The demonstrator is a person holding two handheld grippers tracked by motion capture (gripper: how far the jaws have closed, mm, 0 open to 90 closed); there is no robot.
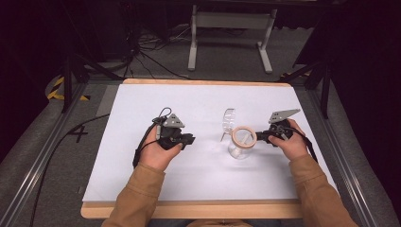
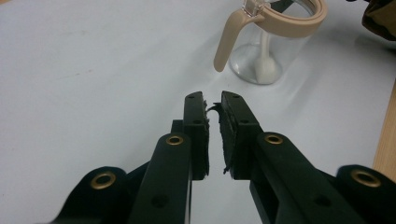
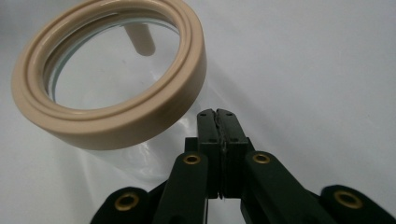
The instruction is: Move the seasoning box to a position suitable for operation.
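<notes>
A clear glass jar [image 1: 241, 147] with a beige ring [image 1: 244, 136] round its mouth stands right of the table's middle. Its clear lid [image 1: 229, 120] is flipped up at the back. My right gripper [image 1: 261, 137] comes in from the right, level with the ring; in the right gripper view the jaws [image 3: 217, 113] are pressed together with nothing between them, just beside and below the beige ring [image 3: 140, 112]. My left gripper [image 1: 191, 139] rests on the table left of the jar. Its jaws [image 2: 213, 100] stand a little apart and empty, pointing toward the jar [image 2: 280, 46] and its beige lever [image 2: 226, 42].
A white sheet [image 1: 189, 104] covers the table, with a wooden edge [image 1: 189, 210] at the front. Beyond the far edge a white metal stand [image 1: 231, 28] and cables lie on the grey floor. Black tripod legs [image 1: 71, 80] flank both sides.
</notes>
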